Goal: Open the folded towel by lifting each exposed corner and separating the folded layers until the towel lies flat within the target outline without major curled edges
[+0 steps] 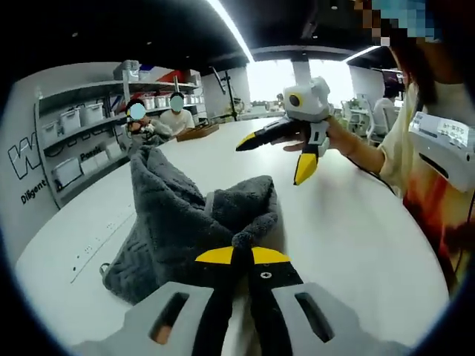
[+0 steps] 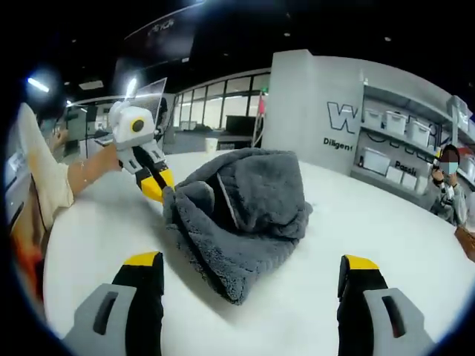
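Note:
A thick grey towel (image 1: 185, 222) lies bunched and partly folded on the round white table (image 1: 356, 222). My left gripper (image 1: 243, 252) is shut on a gathered corner of the towel at its near edge. In the right gripper view the same gripper (image 2: 157, 185) pinches the towel (image 2: 245, 200) at its left side, held by a hand. My right gripper (image 2: 251, 261) stands wide open just in front of the towel's near edge, with nothing between its jaws. In the left gripper view it (image 1: 276, 154) hovers open above the table beyond the towel.
The person (image 1: 423, 148) holding the grippers stands at the table's right edge. Two people (image 1: 156, 119) sit at the far side by a wooden tray (image 1: 197, 132). Shelves with white bins (image 2: 404, 141) line the wall. Bare tabletop (image 2: 386, 222) surrounds the towel.

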Available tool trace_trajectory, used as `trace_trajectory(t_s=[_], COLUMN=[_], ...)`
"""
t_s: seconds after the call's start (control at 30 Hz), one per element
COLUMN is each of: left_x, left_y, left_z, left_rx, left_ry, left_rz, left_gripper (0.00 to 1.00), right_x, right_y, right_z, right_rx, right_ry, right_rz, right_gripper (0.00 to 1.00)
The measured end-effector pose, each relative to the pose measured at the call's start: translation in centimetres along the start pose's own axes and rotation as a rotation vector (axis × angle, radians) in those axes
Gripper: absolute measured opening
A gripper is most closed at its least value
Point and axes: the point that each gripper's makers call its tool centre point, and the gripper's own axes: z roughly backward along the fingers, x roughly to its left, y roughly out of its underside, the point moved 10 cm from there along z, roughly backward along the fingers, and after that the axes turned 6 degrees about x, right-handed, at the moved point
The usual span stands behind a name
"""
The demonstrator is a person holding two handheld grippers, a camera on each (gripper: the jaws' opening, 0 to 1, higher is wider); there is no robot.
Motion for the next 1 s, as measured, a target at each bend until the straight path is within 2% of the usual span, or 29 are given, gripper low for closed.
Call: trace_trajectory(t_s=[0.47,0.6,0.83,1.0], left_x=[-1.0,-0.8,-0.1,-0.3], left_y=[1.9,2.6,3.6,3.9], left_z=[0.3,0.6,1.2,1.0], left_rx=[0.019,0.056,0.049,0.043], left_ry=[0.019,-0.003,-0.034,-0.026], left_rz=[0.078,0.083,0.153,0.179], left_gripper=[0.05,0.05,0.05,0.05], right_x=[0.1,0.1,0.3,0.3], right_y=[0.0,0.1,0.1,0.2], right_z=[0.0,-0.1,-0.1,-0.2], right_rx=[0.01,0.011,0.02,0.025], right_ry=[-0.005,-0.006,-0.011,-0.012], right_rz=[0.007,0.008,0.016,0.019], right_gripper=[0.99,0.99,0.99,0.99])
